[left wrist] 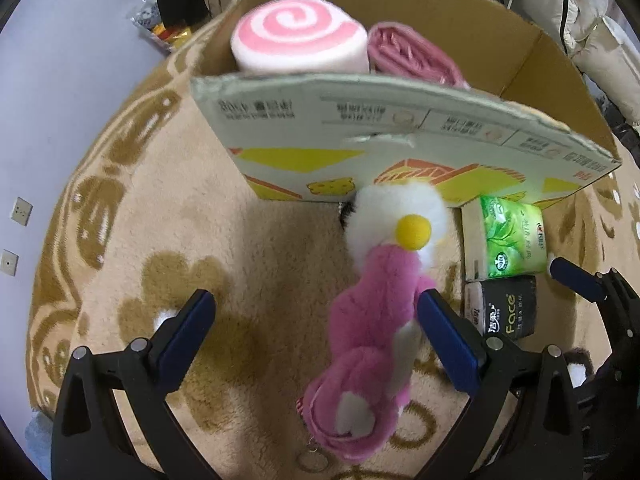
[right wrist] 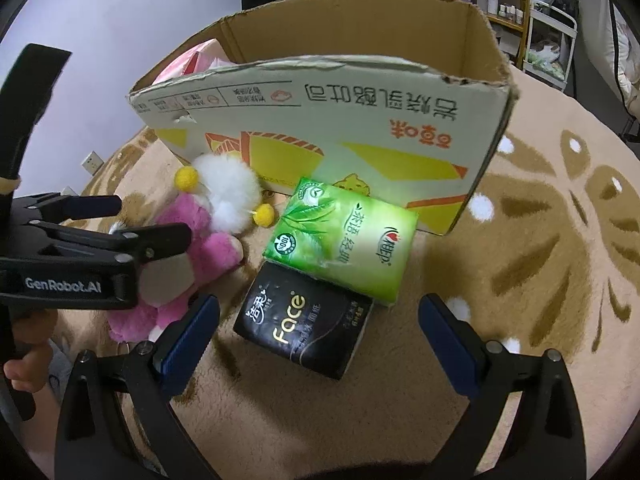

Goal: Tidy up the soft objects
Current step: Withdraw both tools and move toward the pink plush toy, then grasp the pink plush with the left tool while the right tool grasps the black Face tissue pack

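Observation:
A pink plush toy [left wrist: 372,320] with a white fluffy head and yellow pompoms lies on the carpet before the cardboard box [left wrist: 400,128]. My left gripper [left wrist: 316,304] is open around it, the toy against its right finger. The toy also shows in the right wrist view [right wrist: 192,240], with the left gripper [right wrist: 120,220] over it. A green tissue pack [right wrist: 340,240] and a black tissue pack [right wrist: 304,328] lie by the box [right wrist: 320,120]. My right gripper [right wrist: 318,316] is open, hovering over the black pack. A pink-swirl rolled towel [left wrist: 300,36] and a pink roll [left wrist: 412,56] sit in the box.
A beige patterned carpet [right wrist: 540,260] covers the floor. A purple wall [left wrist: 60,80] with sockets is at the left. Shelves and a white rack [right wrist: 548,32] stand behind the box. The tissue packs [left wrist: 508,240] show right of the toy in the left wrist view.

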Demonstrator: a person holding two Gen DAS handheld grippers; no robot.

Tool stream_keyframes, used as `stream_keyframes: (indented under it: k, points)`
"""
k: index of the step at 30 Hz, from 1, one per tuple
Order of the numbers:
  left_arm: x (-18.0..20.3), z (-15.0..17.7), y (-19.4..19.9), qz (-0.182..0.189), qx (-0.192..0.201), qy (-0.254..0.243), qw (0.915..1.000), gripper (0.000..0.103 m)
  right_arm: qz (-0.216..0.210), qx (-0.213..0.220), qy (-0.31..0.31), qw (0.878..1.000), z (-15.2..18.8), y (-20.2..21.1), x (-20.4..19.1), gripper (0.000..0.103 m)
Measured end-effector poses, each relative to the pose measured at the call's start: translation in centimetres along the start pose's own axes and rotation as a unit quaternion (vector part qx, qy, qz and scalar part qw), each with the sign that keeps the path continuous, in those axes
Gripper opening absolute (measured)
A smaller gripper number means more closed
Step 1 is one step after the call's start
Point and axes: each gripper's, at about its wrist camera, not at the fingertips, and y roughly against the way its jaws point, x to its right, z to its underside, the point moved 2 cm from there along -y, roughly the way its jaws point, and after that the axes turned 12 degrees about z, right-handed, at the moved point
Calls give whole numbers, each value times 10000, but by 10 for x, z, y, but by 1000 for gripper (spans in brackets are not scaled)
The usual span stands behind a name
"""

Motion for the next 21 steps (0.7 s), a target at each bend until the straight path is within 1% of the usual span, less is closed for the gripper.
stream_keyframes:
  k: [6,10,14,21]
  points:
    - [1,1,-14,33,-161,-57,9998,100,13,-217,-61,9997,3,-14,0,103]
    - [4,2,-18,89,-222,-121,9996,100,-87,-314,-166,9993,3,-19,5,103]
    - [5,5,-24,119,-317,-169,9993,100,-88,-328,-152,9993,3,-21,6,103]
    - [6,8,-27,128,-338,-156,9992,100,-83,-328,-144,9993,3,-22,5,103]
